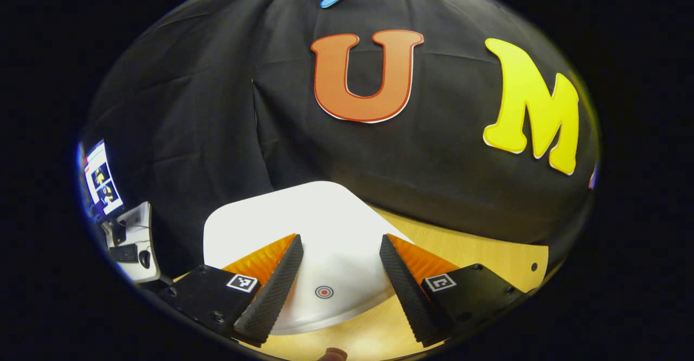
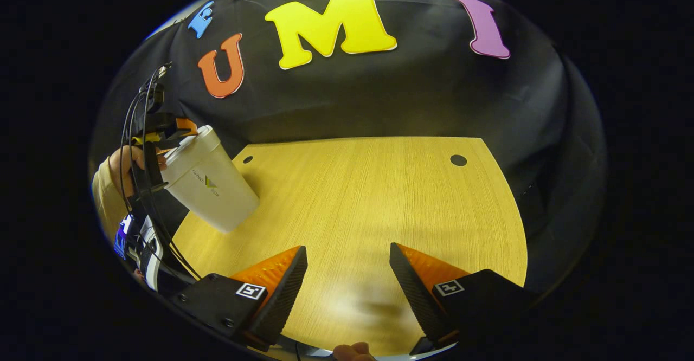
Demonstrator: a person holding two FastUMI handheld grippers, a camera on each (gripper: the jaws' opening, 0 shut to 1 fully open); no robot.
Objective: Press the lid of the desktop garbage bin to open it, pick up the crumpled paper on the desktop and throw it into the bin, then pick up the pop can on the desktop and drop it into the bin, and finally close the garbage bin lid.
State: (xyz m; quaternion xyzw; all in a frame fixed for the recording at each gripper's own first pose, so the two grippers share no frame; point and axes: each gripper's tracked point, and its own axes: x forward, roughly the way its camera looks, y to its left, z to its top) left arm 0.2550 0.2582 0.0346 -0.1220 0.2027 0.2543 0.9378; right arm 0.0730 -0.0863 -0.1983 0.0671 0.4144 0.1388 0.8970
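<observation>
Left gripper (image 1: pixel 339 266): jaws apart, empty, poised just over the closed white lid (image 1: pixel 303 225) of the garbage bin (image 2: pixel 209 185), at its marked press spot (image 1: pixel 323 292). Bin stands at the left of the wooden surface (image 2: pixel 379 204). Right gripper (image 2: pixel 347 277): jaws apart, empty, above bare wood. Judgement: lid-press stage, either the opening or the final closing; I cannot tell which.

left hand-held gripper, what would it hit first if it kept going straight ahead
Most likely the white bin lid: the open left hand-held gripper frames it, with the target mark between the fingers. Depth is unclear, so contact distance can't be judged.
</observation>
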